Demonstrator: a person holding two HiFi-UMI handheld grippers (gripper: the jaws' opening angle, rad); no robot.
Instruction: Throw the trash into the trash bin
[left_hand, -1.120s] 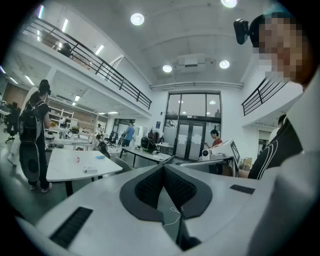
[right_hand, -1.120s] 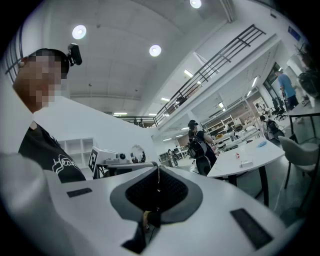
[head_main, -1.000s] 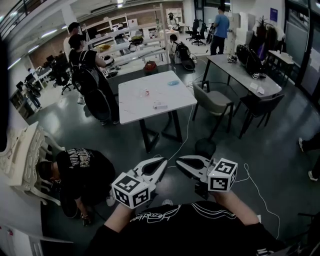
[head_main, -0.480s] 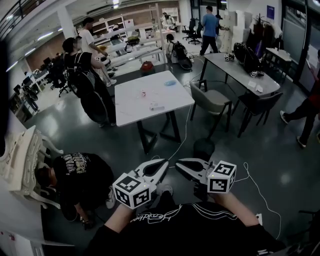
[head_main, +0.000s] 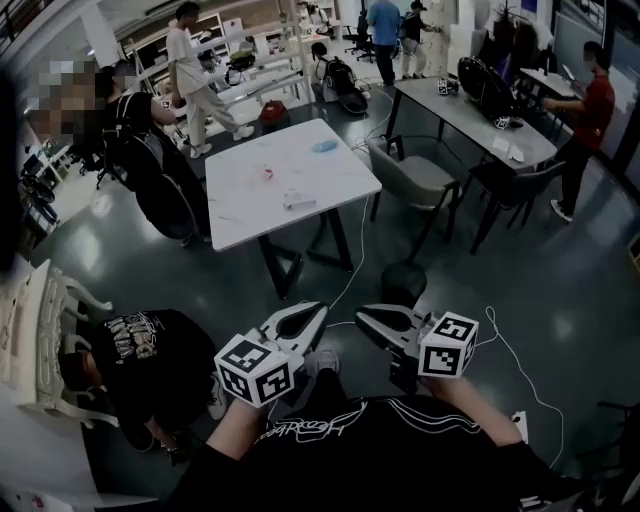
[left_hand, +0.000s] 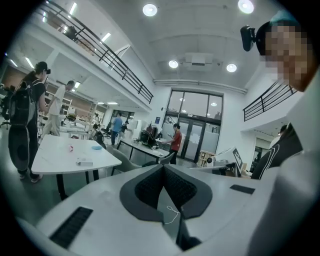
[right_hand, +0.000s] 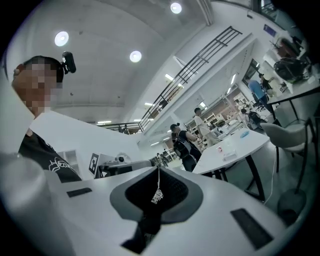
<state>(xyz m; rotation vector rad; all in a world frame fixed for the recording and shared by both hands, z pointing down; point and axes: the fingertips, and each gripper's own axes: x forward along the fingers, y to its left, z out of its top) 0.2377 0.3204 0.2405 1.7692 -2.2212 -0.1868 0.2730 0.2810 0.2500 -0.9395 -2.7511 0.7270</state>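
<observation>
Two clenched, empty tools sit lower centre: left hand-held gripper (head_main: 318, 310), right hand-held gripper (head_main: 361, 316). Small pale scraps (head_main: 299, 200) lie on the smooth white desk (head_main: 245, 190) above. A dark round bin (head_main: 403, 282) stands on the glossy grey floor (head_main: 560, 290) nearby.

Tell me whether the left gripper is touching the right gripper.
Apart. The head view shows dark floor between the tips of the left gripper and the right gripper.

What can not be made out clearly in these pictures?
The small objects on the white rectangular table: too small in every view to identify.
The dark round object on the floor beside that table: too dark and small in the head view to tell whether it is a bin.
</observation>
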